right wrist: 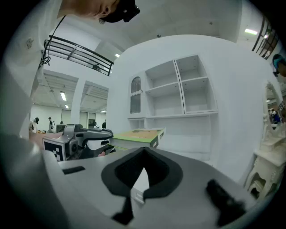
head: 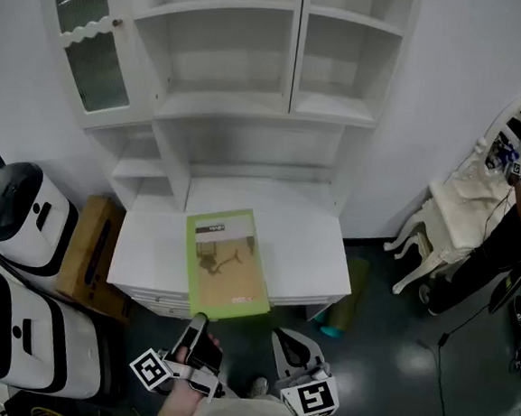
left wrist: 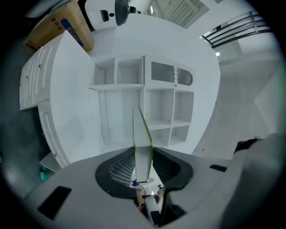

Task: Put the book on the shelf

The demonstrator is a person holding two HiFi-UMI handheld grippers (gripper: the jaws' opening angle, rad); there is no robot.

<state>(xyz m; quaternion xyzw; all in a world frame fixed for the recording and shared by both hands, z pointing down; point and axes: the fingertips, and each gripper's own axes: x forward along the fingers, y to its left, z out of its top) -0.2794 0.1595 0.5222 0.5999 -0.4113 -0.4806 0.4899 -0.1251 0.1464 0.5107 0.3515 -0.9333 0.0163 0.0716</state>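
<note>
Head view: left gripper (head: 198, 324) is clamped on the near short edge of the green book (head: 227, 263), which lies flat over the white desk top (head: 307, 243) with its long axis pointing straight away toward the shelf (head: 251, 107). Left gripper view: the book sits edge-on between the jaws, open compartments dead ahead. Right gripper view: right gripper (right wrist: 143, 150) is closed on nothing, with the book off to its left, so the left looks set to carry.

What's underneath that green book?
The white counter shows on every side of the green book, which the left gripper clamps by its near edge. The patch of counter directly beneath the book is covered.
</note>
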